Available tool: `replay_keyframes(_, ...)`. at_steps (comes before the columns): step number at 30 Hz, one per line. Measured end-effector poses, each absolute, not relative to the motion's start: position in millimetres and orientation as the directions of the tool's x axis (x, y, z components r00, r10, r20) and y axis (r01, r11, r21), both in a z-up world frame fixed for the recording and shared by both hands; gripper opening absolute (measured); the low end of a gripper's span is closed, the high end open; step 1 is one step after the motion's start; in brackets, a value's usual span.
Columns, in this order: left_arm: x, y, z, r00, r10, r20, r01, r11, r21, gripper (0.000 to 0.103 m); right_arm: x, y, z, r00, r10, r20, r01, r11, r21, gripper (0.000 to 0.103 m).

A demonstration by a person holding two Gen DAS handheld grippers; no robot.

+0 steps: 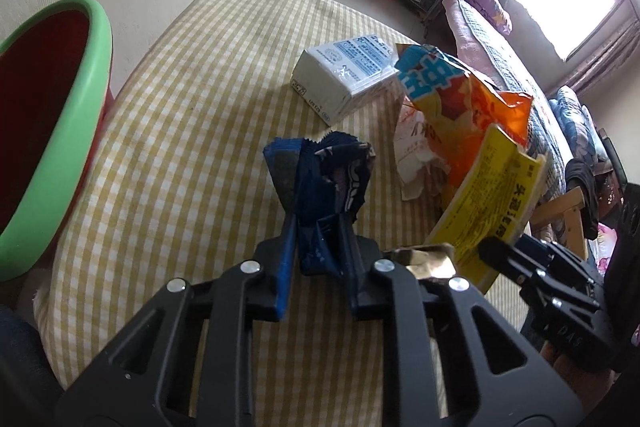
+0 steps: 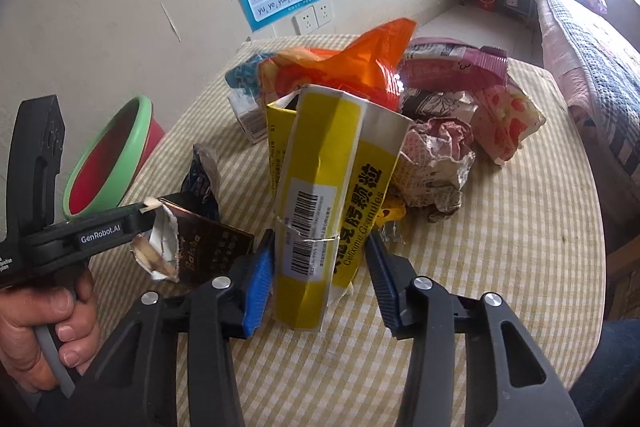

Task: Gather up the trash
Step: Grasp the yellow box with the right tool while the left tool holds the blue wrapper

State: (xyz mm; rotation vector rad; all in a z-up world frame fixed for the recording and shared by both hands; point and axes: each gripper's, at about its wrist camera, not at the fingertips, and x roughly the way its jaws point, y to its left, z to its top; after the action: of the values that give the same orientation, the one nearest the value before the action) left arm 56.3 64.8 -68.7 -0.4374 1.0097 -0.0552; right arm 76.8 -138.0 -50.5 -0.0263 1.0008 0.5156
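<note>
Left gripper pinches blue wrapper between fingers, likely for bin at left. Right gripper half-open, fingers straddling yellow box; contact unclear.

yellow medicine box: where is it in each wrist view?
Left wrist: yellow medicine box at right of centre, leaning up beside the right gripper.
Right wrist: centre, yellow medicine box standing between the right gripper's fingers.
Shared landmark: green-rimmed bin, on the left in both.
</note>
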Motion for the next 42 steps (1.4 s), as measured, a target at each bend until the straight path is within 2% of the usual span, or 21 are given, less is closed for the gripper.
replay_keyframes(8,45.4,62.7,-48.9,0.593,-0.205,-0.779,-0.127,0.931,-0.342,0.015,69.2,-138.1,-35.9,0.46,0.41,-0.788,-0.439,0.876,0.2,0.039)
replay_keyframes(21,31.5,65.8,-12.8,0.676,-0.118,-0.727,-0.117,0.958,-0.263,0.015,55.9,-141.3,-6.2,0.532,0.406,-0.743,-0.456,0.877,0.153,0.039)
replay_keyframes(27,27.9,72.1,7.1,0.708,-0.117,-0.697,-0.107,0.957,-0.269,0.015,49.9,-138.8,2.6,0.537,0.415,-0.734,-0.471,0.87,0.148,0.039)
replay_keyframes(42,8.7,98.0,16.0,0.713,-0.078,-0.697,-0.138,0.959,-0.248,0.015,51.0,-114.0,15.7,0.528,0.457,-0.716,-0.522,0.839,0.151,0.039)
